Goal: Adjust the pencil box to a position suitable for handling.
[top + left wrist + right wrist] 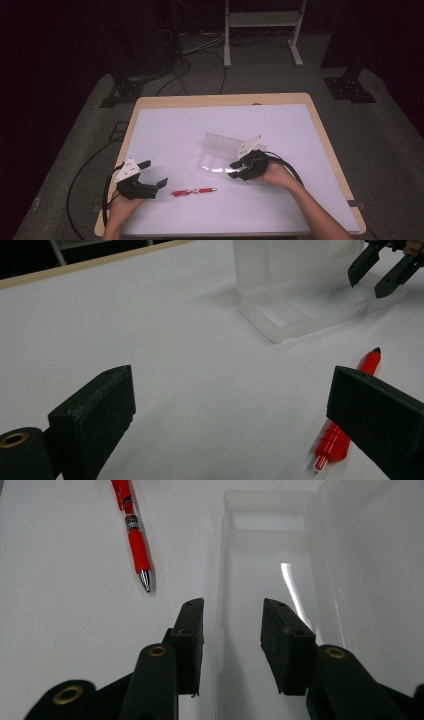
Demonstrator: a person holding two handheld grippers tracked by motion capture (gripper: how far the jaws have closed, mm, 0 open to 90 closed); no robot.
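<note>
Case-opening step apparently done; clear case (220, 152) lying open mid-counter, right gripper (231, 630) released over its near edge; red pen (193, 191) nearby, beside left gripper (225, 415), fingers spread; next: picking up pen.

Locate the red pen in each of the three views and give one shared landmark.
High view: red pen low centre, between both grippers.
Left gripper view: lower right, partly behind the right-hand jaw.
Right gripper view: upper left.
Shared landmark: the open clear plastic case beside it.
</note>
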